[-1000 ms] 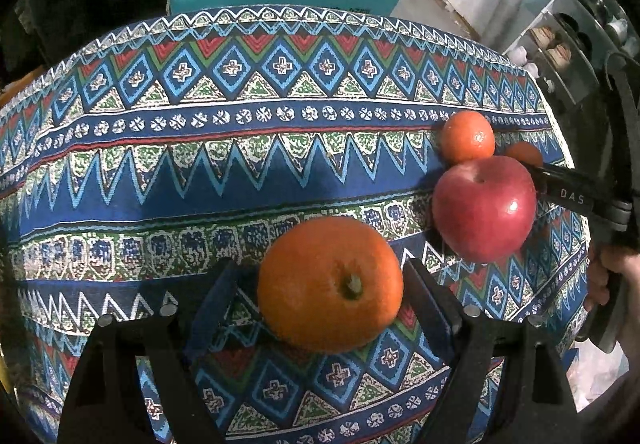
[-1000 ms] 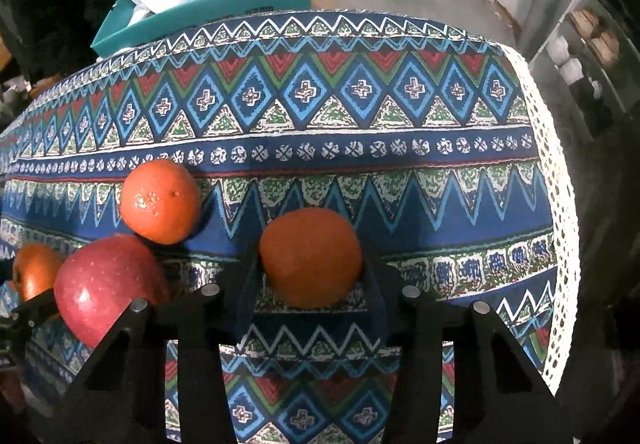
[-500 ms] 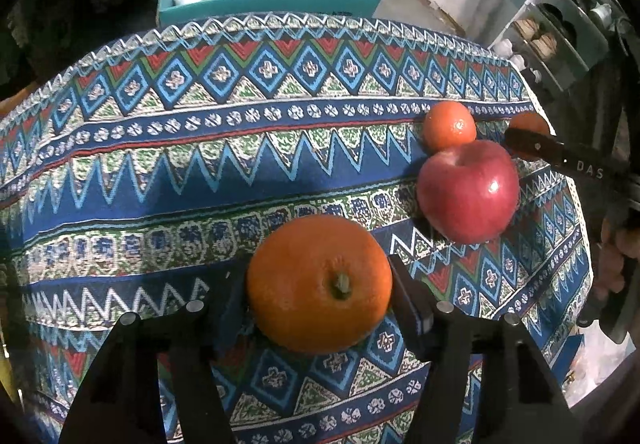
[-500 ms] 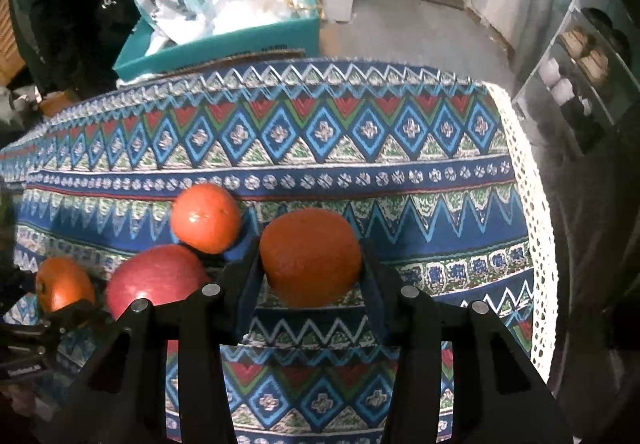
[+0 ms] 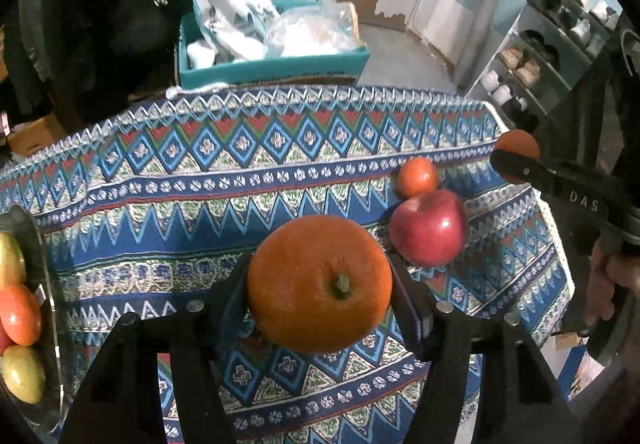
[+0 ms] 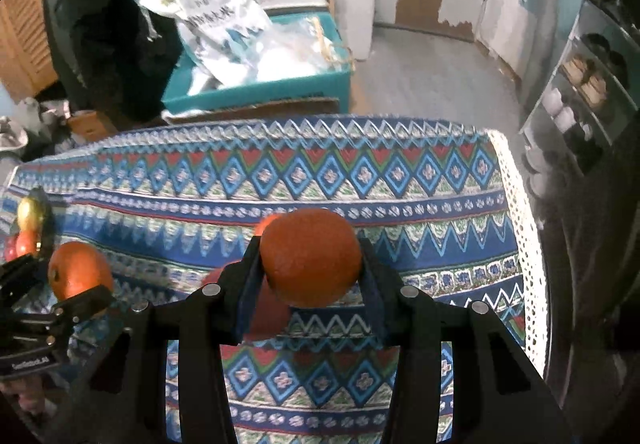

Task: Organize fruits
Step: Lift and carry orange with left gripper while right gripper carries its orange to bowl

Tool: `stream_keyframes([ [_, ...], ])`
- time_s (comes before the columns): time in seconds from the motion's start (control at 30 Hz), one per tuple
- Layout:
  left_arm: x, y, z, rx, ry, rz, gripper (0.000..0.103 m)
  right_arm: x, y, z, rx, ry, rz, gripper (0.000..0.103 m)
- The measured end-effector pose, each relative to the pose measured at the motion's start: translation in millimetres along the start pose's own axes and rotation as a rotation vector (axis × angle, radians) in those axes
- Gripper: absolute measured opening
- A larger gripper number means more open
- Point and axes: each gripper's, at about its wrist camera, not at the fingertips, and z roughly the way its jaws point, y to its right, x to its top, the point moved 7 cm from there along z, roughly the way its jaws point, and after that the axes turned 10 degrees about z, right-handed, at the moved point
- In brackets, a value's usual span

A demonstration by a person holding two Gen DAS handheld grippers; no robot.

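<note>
Large orange (image 5: 319,282) in left tool (image 5: 319,292)

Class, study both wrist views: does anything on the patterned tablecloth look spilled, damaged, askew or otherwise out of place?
Nothing stands out. The tablecloth lies flat, unstained. A red apple and a small orange sit loose on it, whole. Each set of tongs, left and right, grips an intact orange.
</note>
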Motion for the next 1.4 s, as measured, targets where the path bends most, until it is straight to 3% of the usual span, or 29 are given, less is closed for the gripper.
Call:
stream_keyframes([
  [0.77, 9, -27, -101, 0.06, 0.175, -0.015, 0.066, 11, -89, -99, 0.167, 0.16, -0.092, 0.045],
  [1.4, -1, -64, -151, 0.115, 0.244, -0.055, 0.066, 9, -169, -126, 0.281, 0.182, -0.198, 0.045],
])
